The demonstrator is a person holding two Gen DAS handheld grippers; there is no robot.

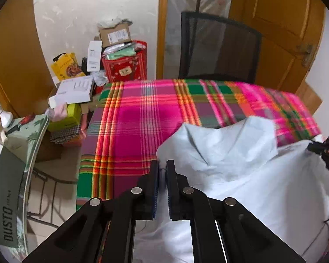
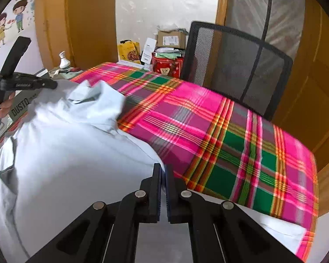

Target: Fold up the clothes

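Observation:
A pale blue collared shirt [image 1: 241, 175] lies on a table under a pink, green and orange plaid cloth [image 1: 138, 118], its collar toward the far side. My left gripper [image 1: 162, 166] is shut on the shirt's left edge, with fabric pinched between the pads. In the right wrist view my right gripper [image 2: 163, 169] is shut on the shirt's [image 2: 76, 153] right edge where it meets the plaid cloth [image 2: 230, 144]. Each view catches the other gripper: the right gripper [image 1: 312, 147] at the far right edge, the left gripper [image 2: 54, 85] at the upper left, held by a hand [image 2: 2, 106].
A black mesh chair [image 1: 219, 48] stands behind the table, in front of a wooden door [image 1: 278, 32]. Left of the table are piled cardboard boxes [image 1: 115, 34], a red tin [image 1: 126, 68] and a green-grey box [image 1: 8, 188] printed DUSTO.

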